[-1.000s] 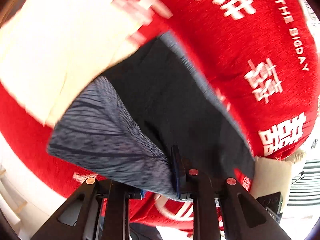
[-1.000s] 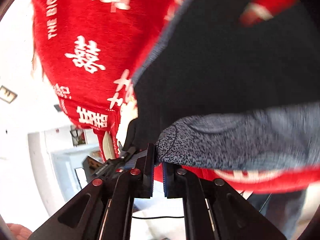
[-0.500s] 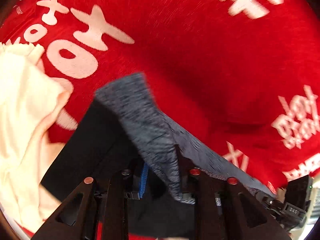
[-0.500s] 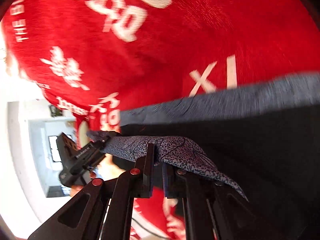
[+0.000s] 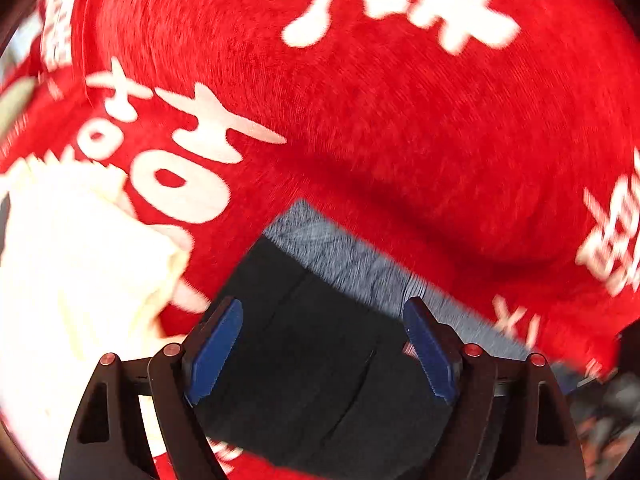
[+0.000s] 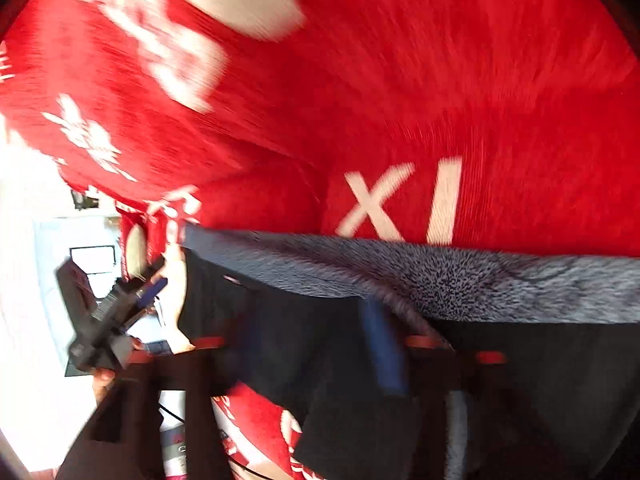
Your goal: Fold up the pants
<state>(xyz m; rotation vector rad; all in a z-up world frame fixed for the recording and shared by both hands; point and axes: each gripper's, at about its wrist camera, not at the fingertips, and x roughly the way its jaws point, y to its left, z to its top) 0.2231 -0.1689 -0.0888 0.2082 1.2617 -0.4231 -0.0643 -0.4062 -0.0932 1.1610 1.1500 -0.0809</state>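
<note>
The dark pants (image 5: 320, 364) with a speckled grey waistband (image 5: 352, 268) lie flat on the red cloth with white characters (image 5: 380, 140). My left gripper (image 5: 324, 344) is open, its blue pads (image 5: 216, 344) spread just above the pants, holding nothing. In the right wrist view the pants (image 6: 520, 380) and grey band (image 6: 460, 284) lie on the red cloth (image 6: 400, 100). My right gripper (image 6: 316, 344) is motion-blurred, its jaws apart over the dark fabric. The left gripper also shows in the right wrist view (image 6: 108, 312) at the left.
A cream-white garment (image 5: 68, 280) lies on the red cloth left of the pants. The cloth's edge and a bright room (image 6: 48, 248) show at the left in the right wrist view.
Both grippers held the grey waistband, brought it down onto the dark fabric, and have now opened and let go. The pants now lie flat.
</note>
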